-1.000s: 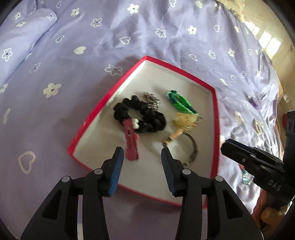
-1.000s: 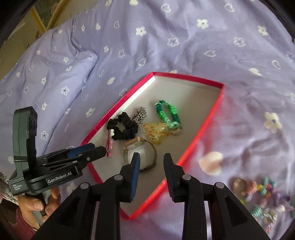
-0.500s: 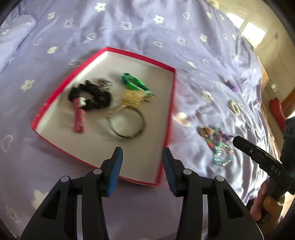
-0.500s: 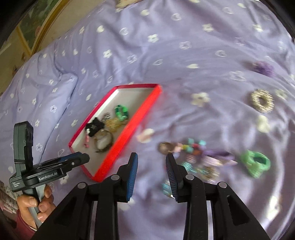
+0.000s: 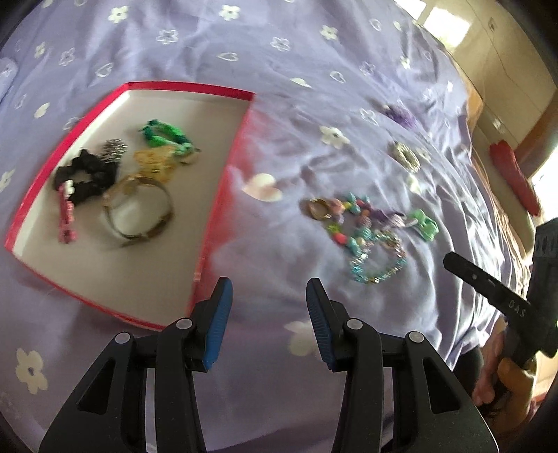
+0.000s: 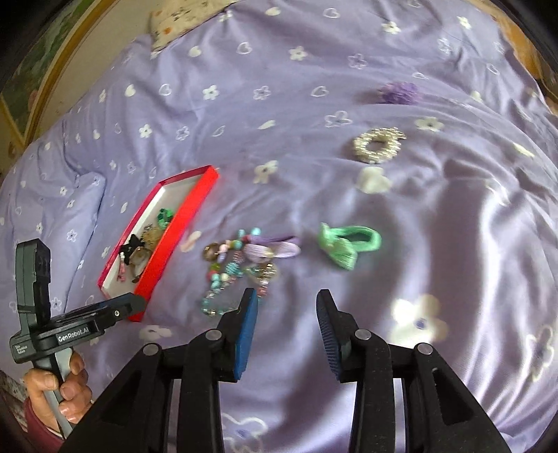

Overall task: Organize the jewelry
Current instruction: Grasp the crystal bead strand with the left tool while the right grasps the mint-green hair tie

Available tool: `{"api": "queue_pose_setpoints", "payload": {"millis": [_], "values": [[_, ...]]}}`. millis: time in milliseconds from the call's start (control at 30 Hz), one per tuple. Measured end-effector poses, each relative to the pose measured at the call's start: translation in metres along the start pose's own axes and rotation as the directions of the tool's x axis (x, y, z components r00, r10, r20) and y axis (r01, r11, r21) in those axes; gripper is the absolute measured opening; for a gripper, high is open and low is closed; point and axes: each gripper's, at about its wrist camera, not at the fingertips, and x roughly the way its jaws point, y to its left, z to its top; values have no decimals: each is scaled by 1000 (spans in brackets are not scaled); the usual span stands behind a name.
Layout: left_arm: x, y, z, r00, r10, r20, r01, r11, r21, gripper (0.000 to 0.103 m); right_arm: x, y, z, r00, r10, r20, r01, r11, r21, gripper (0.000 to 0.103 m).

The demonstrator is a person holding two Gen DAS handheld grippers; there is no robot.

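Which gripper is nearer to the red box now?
Left. The left gripper hovers at the red box's near corner; the right gripper, empty and opening, hovers farther away.

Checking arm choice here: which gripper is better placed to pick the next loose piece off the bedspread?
Probably the right gripper: its opening fingers, nothing between them, hang right beside the loose bead pile. The left gripper sits by the red box edge.

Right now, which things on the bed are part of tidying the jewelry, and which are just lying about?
Part of the job:
- red box, already holding pieces
- bead pile
- green hair tie
- pearl ring-shaped piece
- purple flower piece

Just lying about:
- bedspread
- patterned pillow
- red object beside the bed
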Motion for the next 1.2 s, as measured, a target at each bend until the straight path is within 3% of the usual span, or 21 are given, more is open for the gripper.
{"api": "queue_pose_setpoints", "payload": {"millis": [233, 367, 700, 833, 867, 933, 1000, 1067, 1100, 1133, 1200], "values": [[9, -24, 0, 999, -19, -27, 21, 999, 46, 42, -7, -14, 3, 1000, -12, 18, 11, 1000, 25, 38], [18, -36, 2, 998, -34, -54, 38, 996, 80, 42, -5, -19, 7, 999, -21, 27, 20, 1000, 23, 43], [53, -66, 11, 988, -97, -123, 110, 988, 110, 42, 9, -36, 24, 999, -48, 21, 48, 998, 31, 43], [63, -76, 13, 990, -90, -113, 104, 986, 129, 42, 23, -38, 32, 997, -70, 15, 70, 997, 16, 46], [64, -77, 13, 990, -86, -110, 101, 985, 137, 41, 27, -39, 33, 997, -75, 11, 75, 997, 14, 46], [64, -81, 12, 990, -90, -104, 107, 981, 162, 27, 37, -42, 35, 996, -87, -1, 87, 996, 9, 46], [64, -80, 11, 988, -107, -108, 124, 978, 168, 10, 43, -43, 35, 996, -90, -3, 90, 996, 6, 44], [62, -78, 9, 987, -119, -110, 136, 977, 162, 9, 44, -40, 34, 995, -103, 10, 103, 995, -14, 28], [60, -77, 8, 987, -122, -103, 137, 977, 161, 9, 43, -39, 33, 995, -103, 13, 104, 994, -21, 25], [58, -76, 7, 988, -123, -96, 137, 978, 159, 9, 42, -39, 34, 995, -98, 16, 99, 995, -22, 14], [54, -76, 5, 988, -127, -83, 139, 978, 155, 9, 38, -37, 32, 994, -103, 24, 104, 994, -26, 7]]}}
